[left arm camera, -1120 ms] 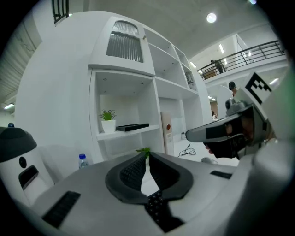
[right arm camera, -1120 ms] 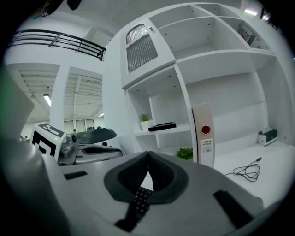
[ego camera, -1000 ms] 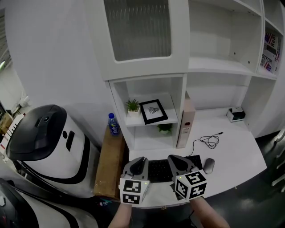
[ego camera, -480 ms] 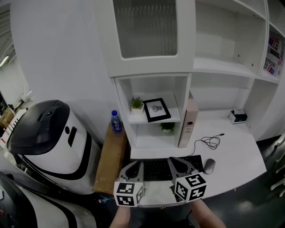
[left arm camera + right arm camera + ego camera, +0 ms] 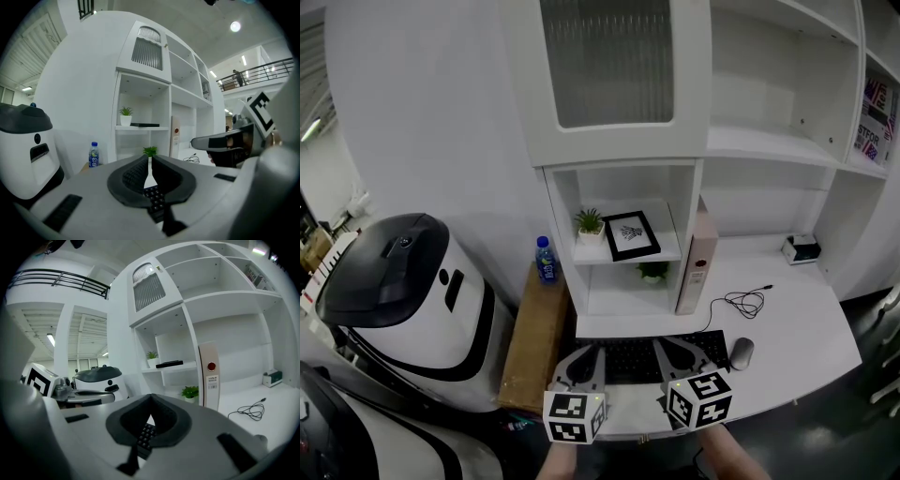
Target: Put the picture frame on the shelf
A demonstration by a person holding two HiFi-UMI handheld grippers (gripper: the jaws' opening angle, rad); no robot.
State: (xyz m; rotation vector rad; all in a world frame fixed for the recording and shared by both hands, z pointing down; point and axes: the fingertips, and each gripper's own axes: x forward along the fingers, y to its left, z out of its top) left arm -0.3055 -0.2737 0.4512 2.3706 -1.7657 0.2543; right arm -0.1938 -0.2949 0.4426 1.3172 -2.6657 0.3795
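White shelving backs our white counter [image 5: 797, 323]. We see the one picture frame [image 5: 630, 234] lying flat on the shelf [image 5: 667, 247] beside one potted plant [image 5: 590, 225], with a second plant [image 5: 652, 271] below. Over one keyboard [image 5: 630, 356], the left hand-held gripper [image 5: 581, 362] and right hand-held gripper [image 5: 682, 352] are both closed and empty.

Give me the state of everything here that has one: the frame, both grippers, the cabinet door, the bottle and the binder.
Picture frame: lying flat on the shelf, beside the plant.
Left gripper: shut, empty.
Right gripper: shut, empty.
Cabinet door: closed.
Bottle: upright, capped.
Binder: standing upright on the desk.
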